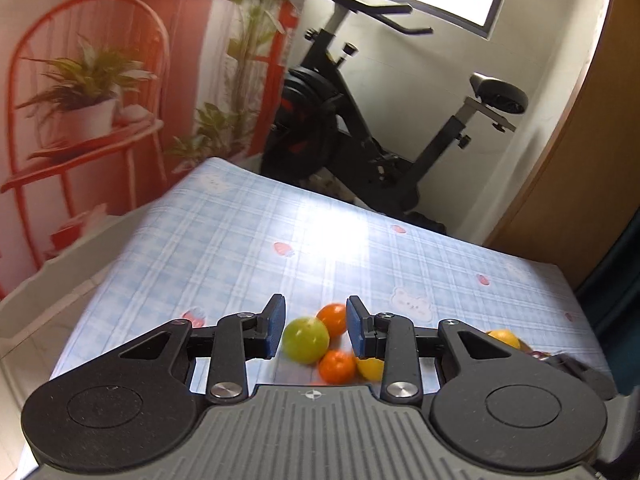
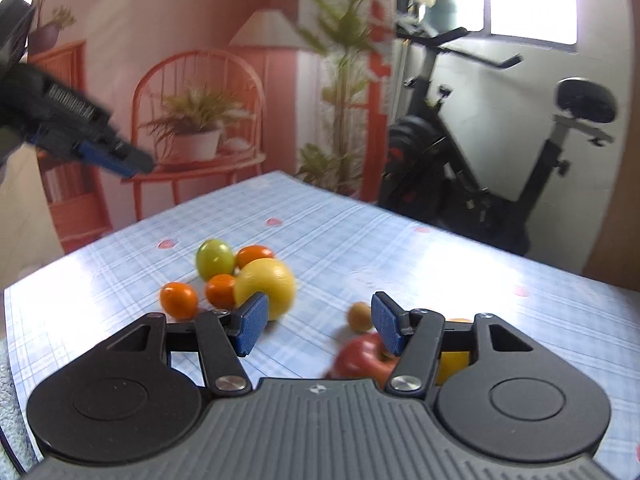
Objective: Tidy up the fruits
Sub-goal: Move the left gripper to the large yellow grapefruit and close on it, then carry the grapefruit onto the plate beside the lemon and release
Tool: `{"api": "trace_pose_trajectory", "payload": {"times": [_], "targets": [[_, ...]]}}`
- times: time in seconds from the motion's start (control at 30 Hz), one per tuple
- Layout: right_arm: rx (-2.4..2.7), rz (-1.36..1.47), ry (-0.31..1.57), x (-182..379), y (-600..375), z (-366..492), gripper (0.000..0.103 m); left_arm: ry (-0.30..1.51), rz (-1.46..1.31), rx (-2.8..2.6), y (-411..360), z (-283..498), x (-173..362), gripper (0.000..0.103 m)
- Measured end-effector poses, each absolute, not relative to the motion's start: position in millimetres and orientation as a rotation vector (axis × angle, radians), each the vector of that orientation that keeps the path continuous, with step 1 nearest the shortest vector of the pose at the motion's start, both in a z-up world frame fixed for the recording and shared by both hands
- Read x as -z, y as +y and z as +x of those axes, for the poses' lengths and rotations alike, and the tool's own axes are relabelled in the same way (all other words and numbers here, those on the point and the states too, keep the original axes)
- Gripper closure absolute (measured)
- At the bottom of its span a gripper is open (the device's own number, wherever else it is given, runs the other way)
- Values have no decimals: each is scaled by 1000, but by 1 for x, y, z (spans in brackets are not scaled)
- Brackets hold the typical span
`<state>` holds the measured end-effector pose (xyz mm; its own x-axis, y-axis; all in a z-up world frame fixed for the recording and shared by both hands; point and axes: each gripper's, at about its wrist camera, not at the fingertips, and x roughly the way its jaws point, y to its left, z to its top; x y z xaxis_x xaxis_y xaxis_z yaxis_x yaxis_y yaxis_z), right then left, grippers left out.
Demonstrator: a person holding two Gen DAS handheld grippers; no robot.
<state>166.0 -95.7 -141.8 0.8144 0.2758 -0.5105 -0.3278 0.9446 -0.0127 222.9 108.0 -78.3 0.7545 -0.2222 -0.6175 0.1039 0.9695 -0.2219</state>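
Fruits cluster round the yellow lemon (image 2: 266, 286) on the table (image 2: 400, 248); both grippers (image 2: 316, 326) (image 1: 316, 330) part-open, empty; a nudge risks rolling the fruit off.

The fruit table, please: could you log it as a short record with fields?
surface: table with blue plaid cloth
cluster: green fruit, three oranges, lemon, close together
near right gripper: red apple, small brown fruit
left gripper: jaws apart, nothing held, above the cluster
right gripper: jaws apart, nothing held
background: exercise bike, plant backdrop
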Motion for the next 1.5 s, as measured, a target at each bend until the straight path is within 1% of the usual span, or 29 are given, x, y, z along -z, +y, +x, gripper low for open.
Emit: {"api": "trace_pose_trajectory", "payload": {"times": [0.2, 0.33, 0.5, 0.67, 0.83, 1.0, 1.07, 1.17, 1.3, 1.5], "targets": [[-355, -156, 627, 160, -62, 209, 43, 785, -111, 302, 86, 271, 99, 68], [-367, -192, 671, 170, -52, 223, 43, 870, -155, 374, 70, 293, 127, 68], [-363, -194, 715, 180, -50, 234, 43, 926, -175, 406, 64, 303, 150, 68], [-358, -160, 731, 185, -52, 239, 43, 960, -235, 416, 76, 310, 164, 67], [-363, -147, 757, 191, -52, 247, 43, 963, -268, 442, 80, 312, 167, 67], [-364, -132, 752, 192, -54, 249, 48, 971, -283, 468, 75, 312, 170, 68], [-378, -134, 738, 192, -53, 242, 48, 975, -288, 477, 74, 309, 171, 70], [-390, -154, 699, 189, -50, 226, 49, 953, -253, 473, 68, 297, 168, 71], [-397, -90, 691, 188, -56, 216, 49, 930, -185, 481, 59, 282, 160, 71], [-401, -11, 681, 184, -66, 201, 49, 950, -171, 472, 52, 272, 155, 71]]}}
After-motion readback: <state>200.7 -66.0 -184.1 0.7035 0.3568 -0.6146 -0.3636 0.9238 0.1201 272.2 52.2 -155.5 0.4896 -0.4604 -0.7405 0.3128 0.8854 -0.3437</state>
